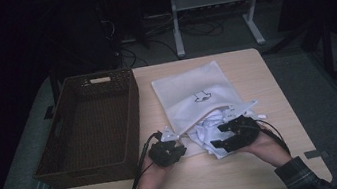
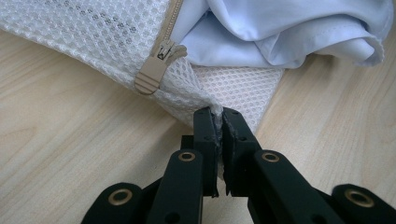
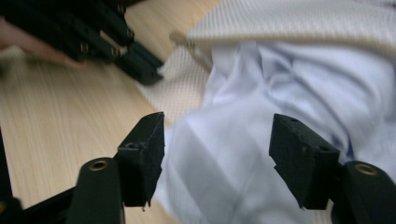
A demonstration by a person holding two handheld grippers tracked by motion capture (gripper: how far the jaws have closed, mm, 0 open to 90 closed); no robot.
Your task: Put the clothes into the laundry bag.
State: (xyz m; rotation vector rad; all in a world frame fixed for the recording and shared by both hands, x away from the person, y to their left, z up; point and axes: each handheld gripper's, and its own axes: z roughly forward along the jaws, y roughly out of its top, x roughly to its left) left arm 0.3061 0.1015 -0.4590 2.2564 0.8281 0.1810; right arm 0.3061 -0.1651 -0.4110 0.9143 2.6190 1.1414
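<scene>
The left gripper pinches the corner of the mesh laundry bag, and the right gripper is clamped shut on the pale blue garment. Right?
Not quite. The left gripper does pinch the mesh laundry bag, but the right gripper view shows the right gripper open, its jaws standing apart over the pale blue garment.

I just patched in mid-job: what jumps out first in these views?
A white mesh laundry bag lies mid-table, unzipped, with a pale blue garment spilling from its near end. The left gripper pinches the bag's corner just below the tan zipper pull; the right gripper hangs open over the garment. A dark wicker basket stands at the left.
</scene>
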